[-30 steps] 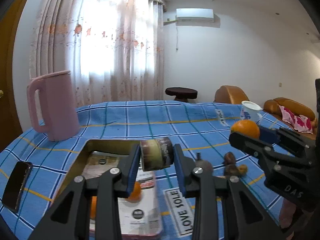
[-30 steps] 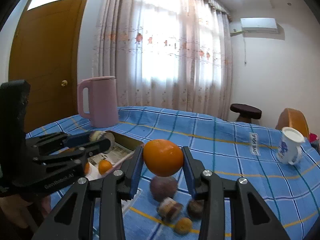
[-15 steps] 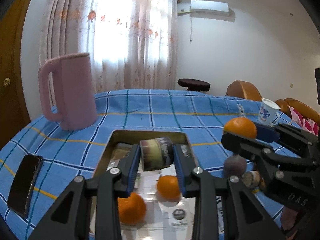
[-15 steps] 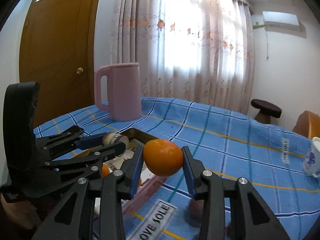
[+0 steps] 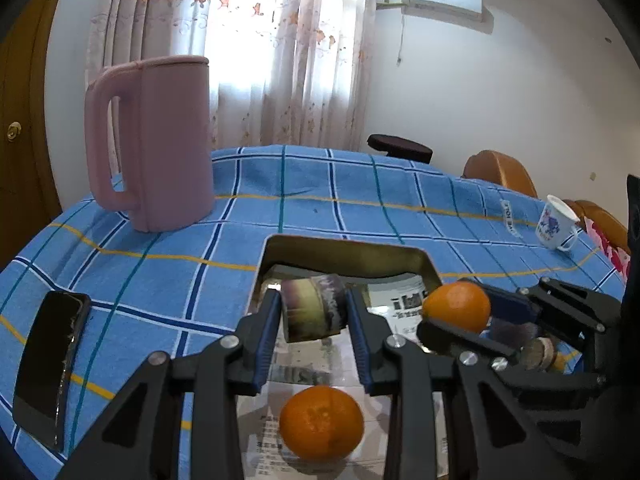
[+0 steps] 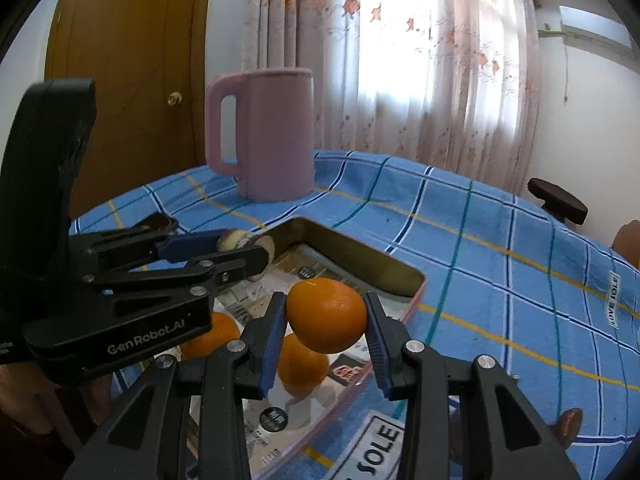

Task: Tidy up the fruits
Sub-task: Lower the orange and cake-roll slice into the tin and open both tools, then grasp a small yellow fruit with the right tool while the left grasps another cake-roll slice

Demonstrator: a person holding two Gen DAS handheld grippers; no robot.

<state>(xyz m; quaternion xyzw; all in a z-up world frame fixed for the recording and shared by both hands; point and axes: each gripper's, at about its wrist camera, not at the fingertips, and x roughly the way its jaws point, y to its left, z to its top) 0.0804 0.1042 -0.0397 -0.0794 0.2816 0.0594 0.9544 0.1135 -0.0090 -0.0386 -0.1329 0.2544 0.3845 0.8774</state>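
My left gripper (image 5: 314,306) is shut on a short purple-and-yellow cut fruit piece (image 5: 312,314), holding it just above the far half of a paper-lined metal tray (image 5: 344,252). To its right, my right gripper (image 6: 326,320) is shut on an orange (image 6: 326,314) above the tray's right part (image 6: 360,258). That held orange (image 5: 456,306) also shows in the left wrist view. One orange (image 5: 320,420) lies in the tray below the left fingers. In the right wrist view two oranges (image 6: 302,364) (image 6: 212,332) lie in the tray, and the left gripper (image 6: 248,248) reaches in from the left.
A tall pink jug (image 5: 160,140) stands beyond the tray's left corner. A black phone (image 5: 52,364) lies on the blue checked cloth at the left. A white mug (image 5: 556,222) sits far right. Loose purple and brown fruit pieces (image 5: 538,354) lie right of the tray.
Both grippers have carried their loads leftward and a little down, from over the cloth to over the tray. The pink jug looms closer. Neither grip has changed.
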